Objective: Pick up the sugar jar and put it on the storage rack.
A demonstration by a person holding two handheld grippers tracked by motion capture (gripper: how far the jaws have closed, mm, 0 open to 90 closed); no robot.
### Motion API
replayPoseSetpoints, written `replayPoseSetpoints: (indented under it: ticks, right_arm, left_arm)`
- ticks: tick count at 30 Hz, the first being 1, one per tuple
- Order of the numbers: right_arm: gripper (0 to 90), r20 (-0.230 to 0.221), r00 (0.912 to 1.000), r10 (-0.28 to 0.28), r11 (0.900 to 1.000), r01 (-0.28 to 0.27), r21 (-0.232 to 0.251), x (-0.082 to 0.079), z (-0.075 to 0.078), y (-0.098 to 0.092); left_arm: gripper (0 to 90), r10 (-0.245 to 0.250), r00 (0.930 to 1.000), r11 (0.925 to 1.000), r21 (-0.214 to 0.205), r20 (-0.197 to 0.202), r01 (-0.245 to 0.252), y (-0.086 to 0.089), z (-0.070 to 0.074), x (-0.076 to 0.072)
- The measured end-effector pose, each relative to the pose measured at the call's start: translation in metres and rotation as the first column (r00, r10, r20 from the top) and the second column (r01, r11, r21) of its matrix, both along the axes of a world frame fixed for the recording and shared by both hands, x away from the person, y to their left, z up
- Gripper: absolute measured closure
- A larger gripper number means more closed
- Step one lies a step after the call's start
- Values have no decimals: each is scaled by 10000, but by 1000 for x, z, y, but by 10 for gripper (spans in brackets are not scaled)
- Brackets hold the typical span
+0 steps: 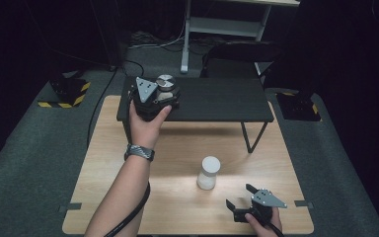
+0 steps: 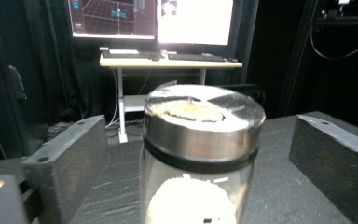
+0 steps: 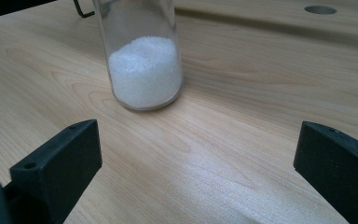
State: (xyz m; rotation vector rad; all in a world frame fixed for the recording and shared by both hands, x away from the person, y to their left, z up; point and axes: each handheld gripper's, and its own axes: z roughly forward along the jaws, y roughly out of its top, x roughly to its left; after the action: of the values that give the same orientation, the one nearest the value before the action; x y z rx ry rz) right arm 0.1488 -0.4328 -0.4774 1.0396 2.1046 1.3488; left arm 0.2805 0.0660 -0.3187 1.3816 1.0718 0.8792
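High view: your left gripper (image 1: 154,96) at upper centre on black shelf (image 1: 217,101), around steel-lidded jar (image 1: 166,82); white-capped jar (image 1: 208,173) lower centre on worktop (image 1: 177,148).

Left gripper view: fingers (image 2: 70,158) wide, jar between, untouched. Centre it, close below lid.

Right gripper view: fingers (image 3: 58,163) wide, empty; keep right gripper (image 3: 196,172) clear.

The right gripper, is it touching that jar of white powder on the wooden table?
Apart. The right gripper view shows bare table between the right gripper and the jar.
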Motion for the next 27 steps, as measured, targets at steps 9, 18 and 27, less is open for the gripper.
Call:
replayPoseSetpoints:
  ticks: [9, 18, 27]
  right_arm:
    - [5, 29, 10000, -15, 10000, 16, -47, -1, 0, 1]
    - [5, 91, 9999, -44, 9999, 45, -115, -2, 0, 2]
    - [5, 96, 10000, -7, 9999, 9, -162, -2, 0, 2]
  left_arm:
    - [2, -138, 9996, 9998, 118, 266, 135, 7, 0, -16]
    - [2, -186, 9991, 9998, 48, 372, 184, 22, -4, -32]
    - [1, -445, 9979, 9990, -14, 470, 446, 36, -15, -48]
